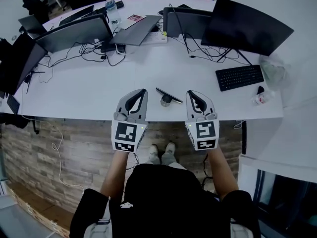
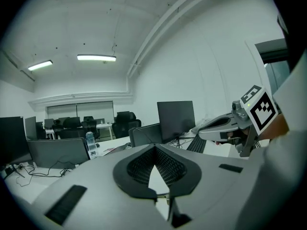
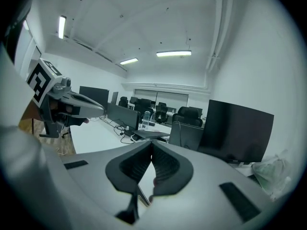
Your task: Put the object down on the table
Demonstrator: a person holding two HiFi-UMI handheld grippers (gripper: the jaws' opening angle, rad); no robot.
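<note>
Dark clothing of the seated person [image 1: 158, 197] fills the bottom of the head view, both forearms reaching forward to the near edge of the white table [image 1: 89, 90].

Far beyond the left gripper [image 1: 142, 93] and to its left, a grey-backed monitor [image 1: 74, 33] stands among loose black cables, with a water bottle [image 1: 113, 11] behind it. This gripper hangs over the table's near edge, with its marker cube toward the person. In its own view the left gripper [image 2: 154, 148] has its ribbed black pads pressed together at the tips, with only a bare triangular gap behind them and nothing pinched.

Just to its right, between the two grippers and touching neither, the object [image 1: 167, 97] sits on the table: a slim dark bar on a small grey foot.

Level with the left one on the object's other side, the right gripper [image 1: 190, 93] is likewise closed; its own view shows the right gripper [image 3: 151, 143] with pads meeting at the tips, holding nothing.

Ahead of it and to its right lies a black keyboard [image 1: 239, 77], with a large dark monitor [image 1: 247, 26] beyond that. Crumpled clear plastic [image 1: 272, 71] lies at the far right.
</note>
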